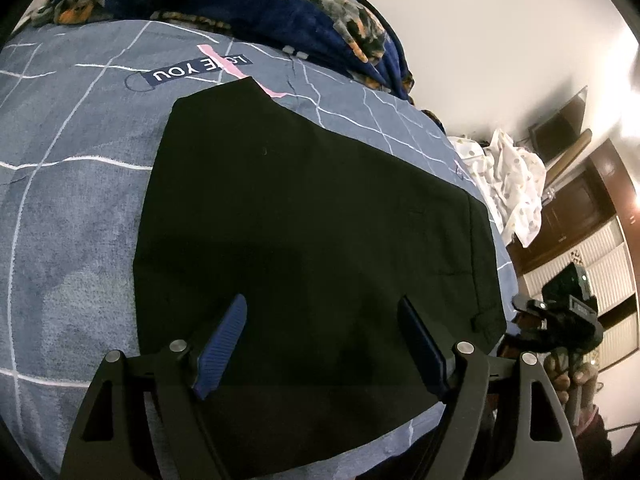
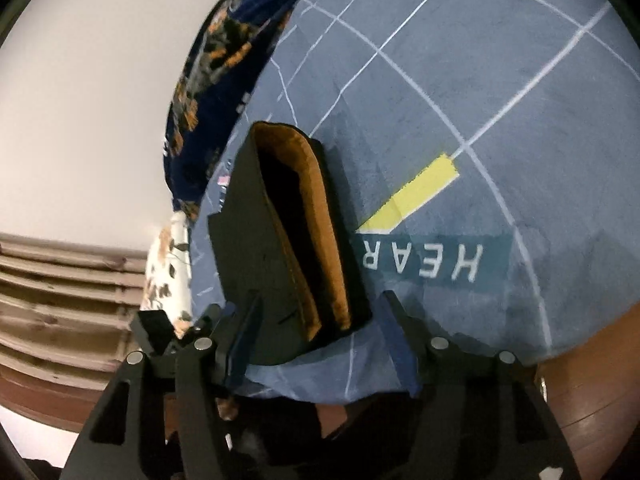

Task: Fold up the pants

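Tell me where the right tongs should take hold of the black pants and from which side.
Probably grip the waistband end of the black pants, coming in from the bed's near edge. It faces the open right tongs and gapes to show its orange lining, so one finger could likely slide inside. The left tongs hover open above the flat fabric.

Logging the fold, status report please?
Left gripper open over black pants. Right gripper open at waistband. Pants flat on bedsheet.

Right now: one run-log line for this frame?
pants: folded, flat on bedsheet | left gripper: open above pants | right gripper: open at waistband end | nothing held
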### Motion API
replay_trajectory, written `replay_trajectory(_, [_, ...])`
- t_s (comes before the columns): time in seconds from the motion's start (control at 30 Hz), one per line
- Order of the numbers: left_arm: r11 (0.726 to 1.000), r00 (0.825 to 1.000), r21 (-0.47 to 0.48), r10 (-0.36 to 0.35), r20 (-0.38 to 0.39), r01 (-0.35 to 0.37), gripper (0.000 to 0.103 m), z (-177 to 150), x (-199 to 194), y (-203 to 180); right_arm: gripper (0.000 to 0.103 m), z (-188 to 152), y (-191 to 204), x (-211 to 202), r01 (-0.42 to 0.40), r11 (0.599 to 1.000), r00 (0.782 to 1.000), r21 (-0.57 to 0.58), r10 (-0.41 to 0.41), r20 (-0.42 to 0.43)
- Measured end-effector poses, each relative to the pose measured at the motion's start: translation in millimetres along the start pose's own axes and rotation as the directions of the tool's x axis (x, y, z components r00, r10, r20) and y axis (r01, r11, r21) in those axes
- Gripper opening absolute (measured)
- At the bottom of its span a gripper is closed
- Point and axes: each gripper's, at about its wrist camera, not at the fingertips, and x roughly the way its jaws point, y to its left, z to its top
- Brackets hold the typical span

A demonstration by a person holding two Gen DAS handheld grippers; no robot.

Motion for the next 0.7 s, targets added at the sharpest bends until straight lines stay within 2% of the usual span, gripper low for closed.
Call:
replay_trajectory(0.13, [1.0, 1.0, 0.001, 0.003, -0.003, -0.003, 0.079, 0.5, 0.3, 0.6, 0.057, 6.6, 6.6, 17.2, -0.006, 1.0, 0.999, -0.03, 0.005, -0.041])
replay_trajectory(0.2, [1.0, 1.0, -0.001, 0.003, -0.003, -0.003, 0.079, 0.7, 0.2, 1.4, 0.05, 5.2, 19.2, 22.0, 0.0, 0.996, 0.999, -0.085, -0.005, -0.054])
replay_trajectory(0.27, [1.0, 1.0, -0.005, 0.002, -0.003, -0.002, 0.08, 1.0, 0.5, 1.2, 0.03, 3.1, 29.9, 25.2, 0.041, 0.988, 0.997, -0.146, -0.05, -0.058])
replay_trajectory(0.33, [1.0, 1.0, -0.015, -0.004, -0.004, 0.004, 0.08, 1.3, 0.2, 2.4, 0.021, 4.2, 33.6, 23.6, 0.044, 0.985, 0.997, -0.169, -0.054, -0.054])
replay_trajectory(0.5, [0.999, 1.0, -0.035, -0.014, -0.007, 0.013, 0.08, 4.3, 0.9, 5.4, 0.019, 7.8, 29.0, 28.0, 0.059, 0.979, 0.995, -0.196, -0.073, -0.064])
replay_trajectory(0.57, [0.999, 1.0, -0.035, -0.012, -0.01, 0.012, 0.08, 4.6, 0.7, 5.1, 0.023, 14.1, 21.1, 30.5, 0.041, 0.988, 0.996, -0.146, -0.052, -0.073])
replay_trajectory(0.7, [0.999, 1.0, -0.036, -0.003, -0.018, 0.003, 0.08, 6.4, -0.8, 5.6, 0.021, 18.7, 12.8, 37.9, -0.001, 0.996, 0.996, -0.09, -0.007, -0.091])
